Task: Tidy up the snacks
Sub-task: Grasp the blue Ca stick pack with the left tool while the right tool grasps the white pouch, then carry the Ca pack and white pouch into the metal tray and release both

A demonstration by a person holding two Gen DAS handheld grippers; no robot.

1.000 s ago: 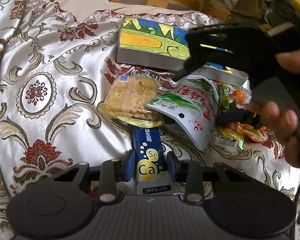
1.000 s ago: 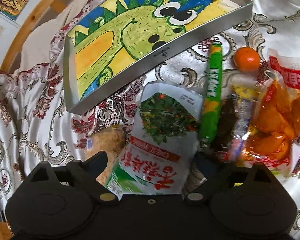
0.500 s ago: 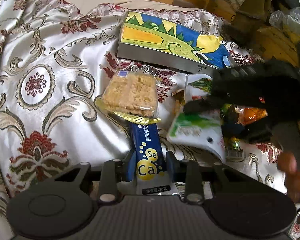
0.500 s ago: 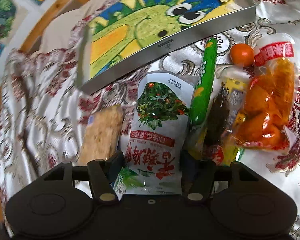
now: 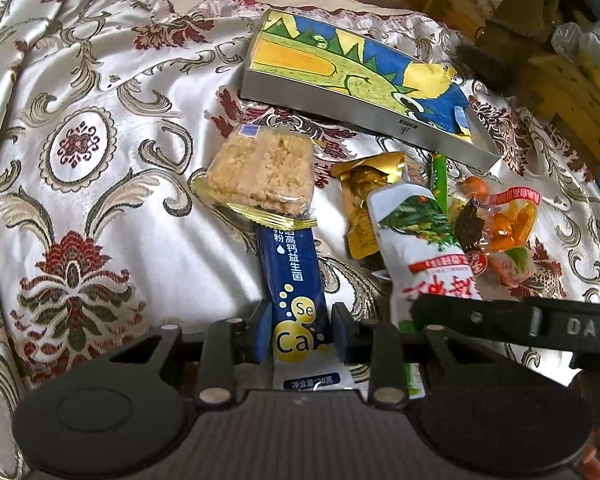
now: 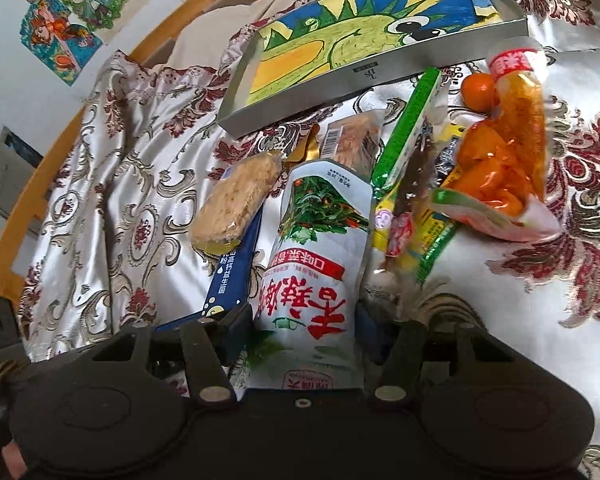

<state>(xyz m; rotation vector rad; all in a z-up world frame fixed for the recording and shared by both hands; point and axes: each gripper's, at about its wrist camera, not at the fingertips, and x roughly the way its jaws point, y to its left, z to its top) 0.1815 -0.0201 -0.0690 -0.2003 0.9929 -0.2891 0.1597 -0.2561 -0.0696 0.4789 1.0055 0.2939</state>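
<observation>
Left gripper (image 5: 300, 334) is clamped on the near end of the blue sachet (image 5: 296, 280), blue pads tight against both its sides, and to its left there's open bedspread (image 5: 100, 152) running well out toward the edge. Right gripper (image 6: 304, 328) is pinching the white pouch (image 6: 320, 252) at its lower end, hemmed in: the sachet just beside it on one side, the green stick (image 6: 408, 120) and the orange bag (image 6: 504, 152) crowding the other. Rice cracker pack (image 5: 262, 174) overlaps the sachet's far end. Beyond the pile sits the dinosaur tray (image 5: 364, 120), its grey wall near the gold packet (image 5: 364, 200) (a small orange fruit (image 6: 478, 90) rests near the orange bag).

Against half a second ago: the right tool has dropped low in the left view, now a black bar beside the left gripper, and the gold packet that was mostly hidden is exposed. The left grip hasn't budged.

Surface is a cream satin spread with red florals, wooden bed rail (image 6: 100, 92) behind, cartoon drawings (image 6: 72, 12) on the wall.
</observation>
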